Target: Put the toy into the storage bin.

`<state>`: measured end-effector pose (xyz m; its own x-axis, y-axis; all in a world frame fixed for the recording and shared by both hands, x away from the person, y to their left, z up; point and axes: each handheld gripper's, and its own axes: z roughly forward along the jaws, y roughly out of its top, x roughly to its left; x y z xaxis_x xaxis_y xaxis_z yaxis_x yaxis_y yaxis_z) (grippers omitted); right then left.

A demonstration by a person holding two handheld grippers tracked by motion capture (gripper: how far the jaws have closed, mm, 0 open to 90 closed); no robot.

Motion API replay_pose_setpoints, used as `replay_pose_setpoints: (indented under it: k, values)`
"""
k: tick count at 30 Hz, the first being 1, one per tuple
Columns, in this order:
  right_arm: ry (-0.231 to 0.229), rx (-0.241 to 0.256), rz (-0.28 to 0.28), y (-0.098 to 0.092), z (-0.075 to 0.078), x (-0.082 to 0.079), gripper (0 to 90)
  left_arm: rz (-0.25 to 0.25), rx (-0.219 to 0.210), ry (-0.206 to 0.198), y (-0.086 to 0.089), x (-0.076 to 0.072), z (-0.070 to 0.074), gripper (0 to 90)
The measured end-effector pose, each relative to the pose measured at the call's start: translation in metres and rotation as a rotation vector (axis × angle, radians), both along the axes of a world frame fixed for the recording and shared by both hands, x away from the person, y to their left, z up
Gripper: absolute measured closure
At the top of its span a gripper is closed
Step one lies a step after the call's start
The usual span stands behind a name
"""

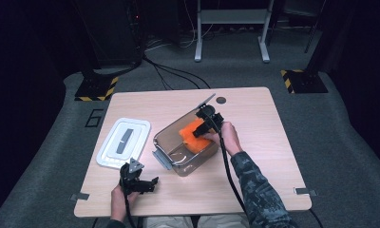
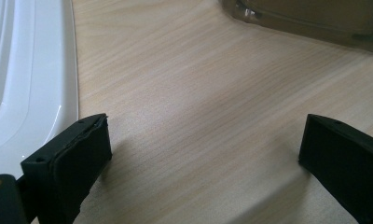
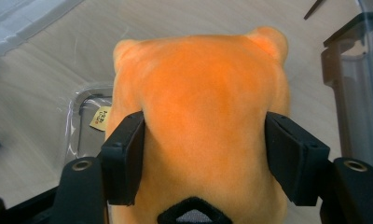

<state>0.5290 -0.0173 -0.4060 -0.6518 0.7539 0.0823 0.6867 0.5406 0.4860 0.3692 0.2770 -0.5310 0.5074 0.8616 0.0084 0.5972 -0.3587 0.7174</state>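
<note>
The right tool (image 3: 203, 154) grips the orange plush toy (image 3: 198, 107) on both flanks, over the clear container (image 1: 178, 154) at bench centre. Keep the squeeze even. Lower the toy straight, clear of the container walls, before release. The left tool (image 2: 203, 158) rests open on the bench (image 2: 198, 93), beside the white lid (image 1: 124, 141).

On the pale wooden table (image 1: 254, 156) we find the white rectangular plastic lid (image 1: 123, 142) left of the clear plastic box (image 1: 185, 147). The orange plush toy (image 1: 194, 135) sits over the box's far right part; near left lies bare tabletop.
</note>
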Motion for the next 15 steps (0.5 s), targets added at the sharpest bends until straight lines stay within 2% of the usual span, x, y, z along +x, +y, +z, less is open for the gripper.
replay_pose_setpoints:
  k: [5, 8, 10, 13, 15]
  values:
    - [-0.006, 0.013, -0.005, 0.0, 0.001, -0.001, 27.6, 0.001, 0.001, 0.001, 0.0, 0.0, 0.0, 1.8]
    - [-0.047, 0.043, -0.015, -0.005, 0.01, -0.005, 25.3, 0.0, 0.001, 0.0, 0.0, 0.0, 0.0, 1.8]
    - [-0.054, 0.049, -0.019, -0.006, 0.012, -0.006, 25.7, 0.0, 0.0, 0.001, 0.0, 0.0, 0.0, 1.8]
    - [-0.092, 0.082, -0.02, -0.012, 0.021, -0.01, 35.4, 0.0, 0.0, 0.002, 0.0, 0.0, 0.0, 1.8]
    - [-0.092, 0.089, -0.007, -0.014, 0.023, -0.013, 44.2, -0.003, -0.001, 0.004, 0.0, 0.0, 0.0, 1.8]
